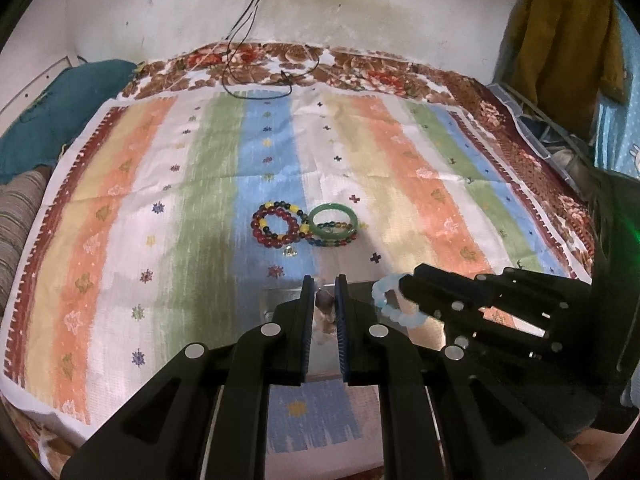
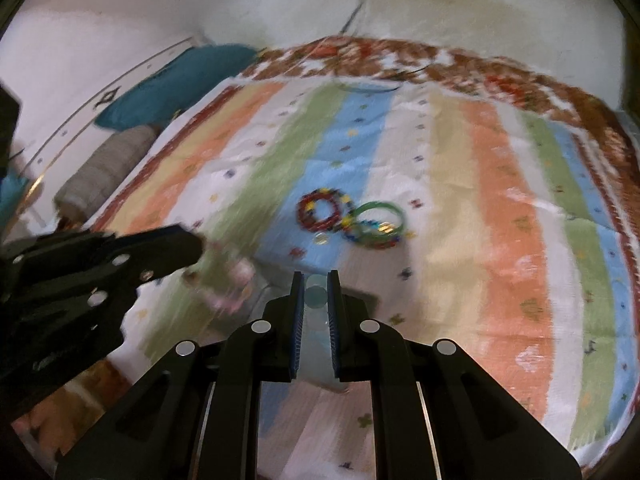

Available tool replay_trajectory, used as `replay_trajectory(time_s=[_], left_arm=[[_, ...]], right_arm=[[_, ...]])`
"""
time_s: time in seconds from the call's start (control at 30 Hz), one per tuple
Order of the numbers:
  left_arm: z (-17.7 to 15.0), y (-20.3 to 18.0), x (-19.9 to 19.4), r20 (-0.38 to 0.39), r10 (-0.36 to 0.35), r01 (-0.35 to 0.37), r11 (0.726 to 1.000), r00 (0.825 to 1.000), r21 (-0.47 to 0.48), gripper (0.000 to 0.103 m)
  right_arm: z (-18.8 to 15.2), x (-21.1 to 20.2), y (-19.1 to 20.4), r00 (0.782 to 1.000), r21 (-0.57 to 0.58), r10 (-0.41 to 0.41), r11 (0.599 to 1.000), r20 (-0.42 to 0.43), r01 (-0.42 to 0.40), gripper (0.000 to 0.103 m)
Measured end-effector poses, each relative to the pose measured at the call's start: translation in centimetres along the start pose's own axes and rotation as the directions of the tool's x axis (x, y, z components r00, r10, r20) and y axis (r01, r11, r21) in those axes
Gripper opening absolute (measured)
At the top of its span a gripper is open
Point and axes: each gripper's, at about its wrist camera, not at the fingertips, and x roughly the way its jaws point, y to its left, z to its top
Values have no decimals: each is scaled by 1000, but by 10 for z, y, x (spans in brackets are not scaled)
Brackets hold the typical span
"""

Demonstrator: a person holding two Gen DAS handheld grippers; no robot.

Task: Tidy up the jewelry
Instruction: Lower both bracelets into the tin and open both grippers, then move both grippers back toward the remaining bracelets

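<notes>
My left gripper (image 1: 325, 286) is shut on a pale pink and brown bead bracelet (image 1: 325, 308), held above a shiny metal tray (image 1: 280, 300); it shows blurred in the right wrist view (image 2: 230, 284). My right gripper (image 2: 316, 280) is shut on a light blue bead bracelet (image 2: 316, 296), also seen in the left wrist view (image 1: 386, 300). On the striped cloth lie a red, yellow and dark bead bracelet (image 1: 278, 224), a green jade bangle (image 1: 334, 221) over a multicolour bead bracelet (image 1: 332, 240), and a small clear trinket (image 1: 290, 251).
The striped cloth (image 1: 160, 184) covers a floral bedspread (image 1: 360, 68). A teal pillow (image 1: 52, 120) and a striped grey bolster (image 1: 18, 216) lie at the left. Black cables (image 1: 248, 40) hang from the wall. Clothes (image 1: 560, 32) hang at the right.
</notes>
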Motion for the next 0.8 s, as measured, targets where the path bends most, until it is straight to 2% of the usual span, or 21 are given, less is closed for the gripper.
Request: replay_trajectory(time_s=[0.03,0.1,0.2,0.33,0.43,0.63,0.8], left_arm=[[1,1,0,-3,15,-15,1000,1000,-3,23],[2,4,0,1,43,-43,999,999,-9,34],[5,14,-1,9,73,-73,996,997,-43,41],[10,29,-1,9,115,-114,990,993,-87,58],[13,37,3,-7,143,-143,985,990,-99,67],[18,44,13,-37,133,-137,983,990,-126,79],[18,56,25,-76,30,-46,976,997,-211,86]], right_arm=[[1,-1,0,1000,2,-4,1000,5,4,23],[2,-3,-1,1000,6,-9,1000,17,9,38],[3,-4,-6,999,21,-34,999,23,34,40],[7,-1,-20,998,68,-57,996,18,56,53],[10,0,-30,998,102,-59,993,22,57,59],[14,4,-44,997,154,-67,986,24,63,70],[18,9,-50,995,160,-95,983,16,91,79]])
